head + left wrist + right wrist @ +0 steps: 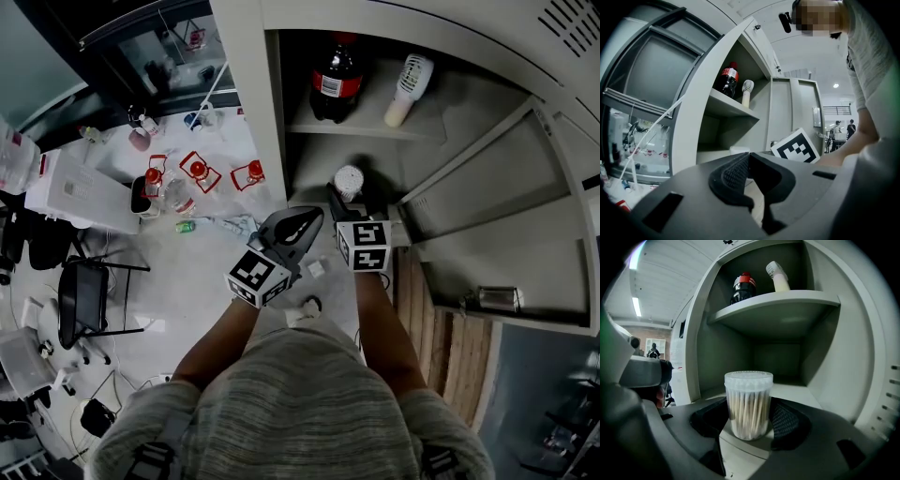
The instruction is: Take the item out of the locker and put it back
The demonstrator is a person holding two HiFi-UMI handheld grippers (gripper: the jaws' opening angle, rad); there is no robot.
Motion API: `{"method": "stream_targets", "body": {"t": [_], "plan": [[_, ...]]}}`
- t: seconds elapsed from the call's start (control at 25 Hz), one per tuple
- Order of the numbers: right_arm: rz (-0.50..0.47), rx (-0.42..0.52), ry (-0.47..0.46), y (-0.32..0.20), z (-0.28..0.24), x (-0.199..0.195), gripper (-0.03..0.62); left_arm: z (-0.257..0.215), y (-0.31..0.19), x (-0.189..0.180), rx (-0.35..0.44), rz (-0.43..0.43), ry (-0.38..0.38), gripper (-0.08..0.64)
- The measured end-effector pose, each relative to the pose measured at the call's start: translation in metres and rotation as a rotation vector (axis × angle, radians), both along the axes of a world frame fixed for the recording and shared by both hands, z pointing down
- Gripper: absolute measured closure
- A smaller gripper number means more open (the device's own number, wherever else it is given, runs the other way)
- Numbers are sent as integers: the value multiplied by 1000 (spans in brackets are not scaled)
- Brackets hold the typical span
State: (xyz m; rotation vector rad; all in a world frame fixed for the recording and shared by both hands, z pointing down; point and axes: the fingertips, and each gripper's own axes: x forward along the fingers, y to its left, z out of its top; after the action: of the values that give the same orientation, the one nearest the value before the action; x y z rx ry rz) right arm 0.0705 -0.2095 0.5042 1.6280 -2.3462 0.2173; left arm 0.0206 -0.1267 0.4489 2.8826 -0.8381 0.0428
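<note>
A clear round jar of thin sticks with a white lid (748, 404) stands upright between the pads of my right gripper (749, 418), which is shut on it. In the head view the jar (349, 180) is at the mouth of the grey locker's lower compartment (309, 159), with the right gripper (343, 201) just below it. My left gripper (302, 221) hovers left of it, outside the locker. Its jaws (749, 159) are shut with nothing between them. On the upper shelf (773, 301) stand a dark cola bottle (336, 80) and a white bottle (410, 89).
The locker door (487, 197) swings open to the right, with a metal latch (495, 298) on it. On the floor to the left are red-capped items (199, 171), a white box (80, 192) and a black chair (82, 298). People stand far off in the room (836, 130).
</note>
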Motion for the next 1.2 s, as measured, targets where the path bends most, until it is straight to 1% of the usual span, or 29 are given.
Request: {"method": "stream_targets", "body": {"t": [0.32, 0.64, 0.84, 0.96, 1.2], "plan": [[13, 11, 16, -1, 0, 0, 314, 1, -3, 2, -2, 2, 1, 552], [-23, 7, 7, 2, 1, -5, 313, -2, -5, 1, 0, -2, 10, 552], [-44, 16, -15, 7, -5, -6, 310, -3, -6, 1, 2, -5, 15, 552], [-37, 26, -30, 10, -11, -3, 307, -4, -7, 1, 4, -5, 18, 552], [-33, 86, -89, 15, -47, 7, 307, -11, -8, 3, 13, -2, 36, 552]]}}
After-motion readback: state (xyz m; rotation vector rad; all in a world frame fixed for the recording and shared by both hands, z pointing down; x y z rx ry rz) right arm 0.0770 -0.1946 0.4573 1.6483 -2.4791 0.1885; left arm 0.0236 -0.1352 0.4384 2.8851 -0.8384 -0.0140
